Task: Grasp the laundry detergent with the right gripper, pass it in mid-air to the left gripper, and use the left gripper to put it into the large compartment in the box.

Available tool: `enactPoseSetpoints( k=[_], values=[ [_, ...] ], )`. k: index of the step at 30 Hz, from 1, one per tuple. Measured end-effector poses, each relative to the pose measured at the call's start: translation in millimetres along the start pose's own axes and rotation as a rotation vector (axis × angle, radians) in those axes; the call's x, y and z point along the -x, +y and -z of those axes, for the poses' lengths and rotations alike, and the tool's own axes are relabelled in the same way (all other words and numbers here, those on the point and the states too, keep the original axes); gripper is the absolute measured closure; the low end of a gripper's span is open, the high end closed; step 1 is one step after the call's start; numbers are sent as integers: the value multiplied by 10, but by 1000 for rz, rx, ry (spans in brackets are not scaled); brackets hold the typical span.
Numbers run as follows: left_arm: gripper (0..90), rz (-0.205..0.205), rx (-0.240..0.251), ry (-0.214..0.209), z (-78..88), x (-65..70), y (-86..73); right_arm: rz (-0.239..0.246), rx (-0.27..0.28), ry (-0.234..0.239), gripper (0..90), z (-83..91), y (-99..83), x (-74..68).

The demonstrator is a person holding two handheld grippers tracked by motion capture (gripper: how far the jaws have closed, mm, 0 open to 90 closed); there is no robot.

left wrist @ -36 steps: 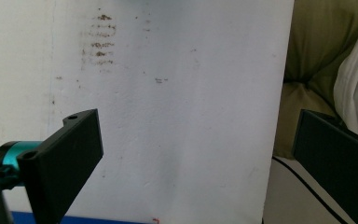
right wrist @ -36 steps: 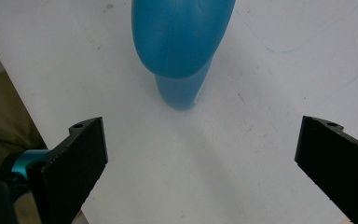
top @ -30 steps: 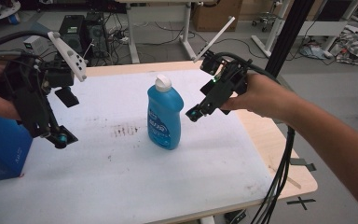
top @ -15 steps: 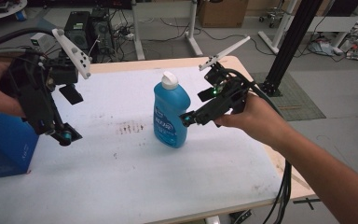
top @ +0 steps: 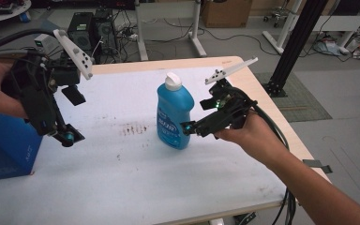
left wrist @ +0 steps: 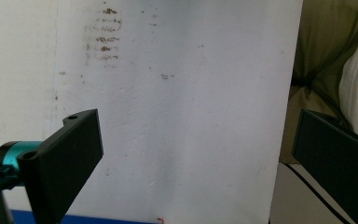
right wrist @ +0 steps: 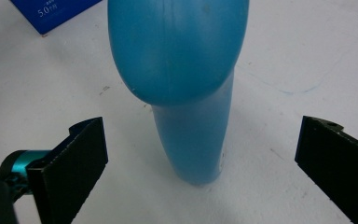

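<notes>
Blue bottle (top: 174,115) stands upright on the white table (top: 122,187), directly ahead of our right gripper (top: 191,127).
We see that gripper's jaws spread wide, flanking the bottle without touching it. Our left gripper (top: 68,117), well apart to the other side, hangs above the table with jaws also wide, beside a blue box (top: 4,145).

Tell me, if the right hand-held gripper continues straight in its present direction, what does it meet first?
Most likely the blue bottle. The right hand-held gripper has its jaws open, and the bottle stands upright centred between them, directly ahead. In the high view it is close beside the bottle's lower part; whether it touches is unclear.
</notes>
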State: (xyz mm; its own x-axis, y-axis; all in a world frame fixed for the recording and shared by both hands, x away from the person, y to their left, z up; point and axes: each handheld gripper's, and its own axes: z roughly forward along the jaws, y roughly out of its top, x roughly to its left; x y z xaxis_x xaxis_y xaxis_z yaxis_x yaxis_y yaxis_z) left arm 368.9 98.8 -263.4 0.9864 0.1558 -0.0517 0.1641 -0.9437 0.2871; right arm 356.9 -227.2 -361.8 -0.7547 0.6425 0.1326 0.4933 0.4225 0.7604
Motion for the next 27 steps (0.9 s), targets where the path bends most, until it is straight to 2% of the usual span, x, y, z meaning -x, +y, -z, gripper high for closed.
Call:
enactPoseSetpoints(
  k=[3, 6, 10, 15, 20, 27],
  values=[
    [19, 2, 1, 1, 1, -1, -2, 8, 9, -1, 14, -108, -29, -30],
    [19, 2, 6, 0, 8, -3, -3, -23, 30, 10, 14, -186, -43, -33],
    [19, 1, 2, -2, 6, -5, -7, -21, 50, 8, 14, -260, -48, -35],
    [19, 6, 6, -2, 7, -15, -11, -1, 69, -8, 15, -313, -52, -45],
    [19, 5, 2, -8, -11, -26, -8, -7, 96, -7, 34, -358, -73, -50],
    [19, 6, 3, -12, -27, -34, -5, -3, 134, -34, 61, -425, -110, -52]
  ],
)
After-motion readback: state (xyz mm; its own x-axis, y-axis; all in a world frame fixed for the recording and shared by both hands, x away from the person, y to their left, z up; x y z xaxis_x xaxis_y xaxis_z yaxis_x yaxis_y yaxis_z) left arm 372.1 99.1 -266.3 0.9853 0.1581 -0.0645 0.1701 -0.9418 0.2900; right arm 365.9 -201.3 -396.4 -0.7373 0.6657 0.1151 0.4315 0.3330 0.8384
